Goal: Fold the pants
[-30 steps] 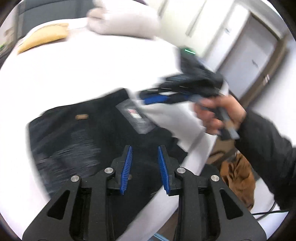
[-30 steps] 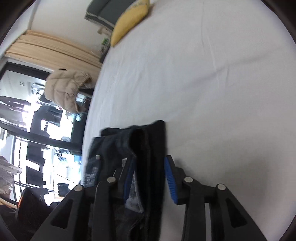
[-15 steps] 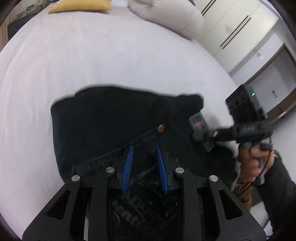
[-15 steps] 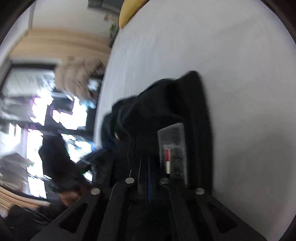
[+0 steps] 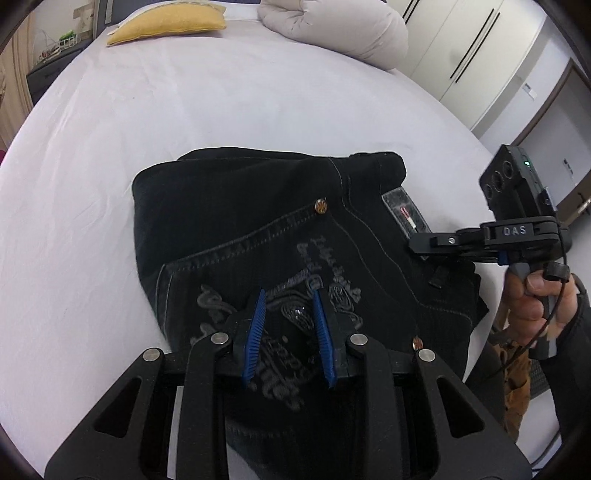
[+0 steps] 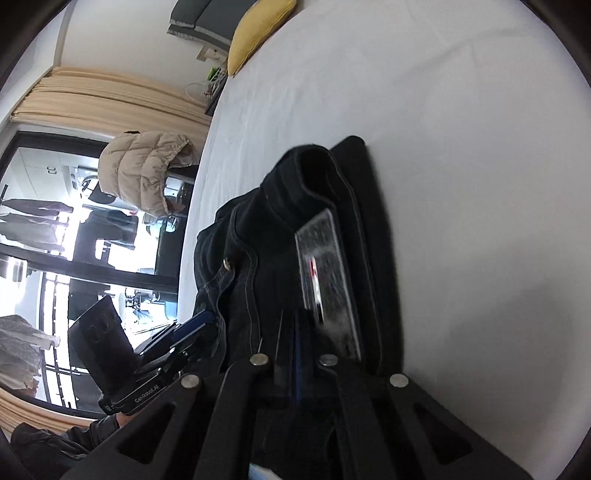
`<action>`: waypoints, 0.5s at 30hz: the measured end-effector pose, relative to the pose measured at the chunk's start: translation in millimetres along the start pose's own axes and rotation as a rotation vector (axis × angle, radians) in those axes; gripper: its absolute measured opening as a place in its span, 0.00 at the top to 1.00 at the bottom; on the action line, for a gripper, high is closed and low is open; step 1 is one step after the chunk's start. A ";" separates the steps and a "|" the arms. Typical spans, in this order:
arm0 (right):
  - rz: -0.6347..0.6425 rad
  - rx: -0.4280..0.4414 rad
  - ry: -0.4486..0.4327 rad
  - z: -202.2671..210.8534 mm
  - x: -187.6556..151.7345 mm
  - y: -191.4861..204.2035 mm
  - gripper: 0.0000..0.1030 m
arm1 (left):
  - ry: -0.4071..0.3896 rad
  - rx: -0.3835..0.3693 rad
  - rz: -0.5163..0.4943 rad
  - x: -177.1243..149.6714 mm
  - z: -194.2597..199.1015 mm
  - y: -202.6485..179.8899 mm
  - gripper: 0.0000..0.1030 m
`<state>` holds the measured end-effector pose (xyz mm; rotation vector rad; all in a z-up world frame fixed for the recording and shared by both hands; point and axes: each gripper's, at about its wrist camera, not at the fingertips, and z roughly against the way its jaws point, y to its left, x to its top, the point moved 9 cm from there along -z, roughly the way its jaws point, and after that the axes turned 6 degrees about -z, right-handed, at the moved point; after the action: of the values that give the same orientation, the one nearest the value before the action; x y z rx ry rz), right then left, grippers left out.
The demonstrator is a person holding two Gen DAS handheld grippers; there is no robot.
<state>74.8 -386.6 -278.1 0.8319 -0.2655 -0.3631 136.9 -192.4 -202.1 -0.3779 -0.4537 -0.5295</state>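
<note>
White bed sheet (image 5: 221, 110), yellow cushion (image 5: 170, 22) at far left, pale rolled duvet (image 5: 340, 29) at far right, white wardrobe doors (image 5: 469, 55), beige puffer jacket (image 6: 144, 166) by window, cream curtains (image 6: 110, 99).

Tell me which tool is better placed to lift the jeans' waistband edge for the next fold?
Right, probably. The right tool is shut at the waistband edge of the black jeans beside the patch label; whether it pinches fabric is unclear. The left tool hovers, jaws apart, over the embroidered pocket.

I'm seeing matt black denim pants (image 5: 258, 221) with pale stitching and a glossy waistband patch (image 5: 404, 214), lying on a smooth white cotton bedsheet (image 5: 184, 103), beneath ribbed blue rubber pads (image 5: 255, 332).
</note>
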 end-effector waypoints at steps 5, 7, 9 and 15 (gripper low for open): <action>-0.011 0.009 -0.027 14.7 -20.4 -4.8 1.00 | 0.004 0.012 -0.024 -3.1 2.6 -3.5 0.75; -0.020 0.016 -0.040 20.7 -26.5 -8.0 1.00 | 0.004 0.016 -0.033 -5.4 -0.6 -6.7 0.75; -0.026 0.026 -0.057 26.7 -32.5 -9.8 1.00 | 0.006 0.016 -0.042 -8.2 -0.9 -8.9 0.75; -0.035 0.037 -0.094 42.3 -46.4 -15.7 1.00 | 0.004 0.014 -0.065 -14.3 -11.2 -19.5 0.75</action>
<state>14.0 -405.4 -266.8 0.8576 -0.3459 -0.4314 118.6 -207.4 -214.3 -0.3496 -0.4673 -0.5898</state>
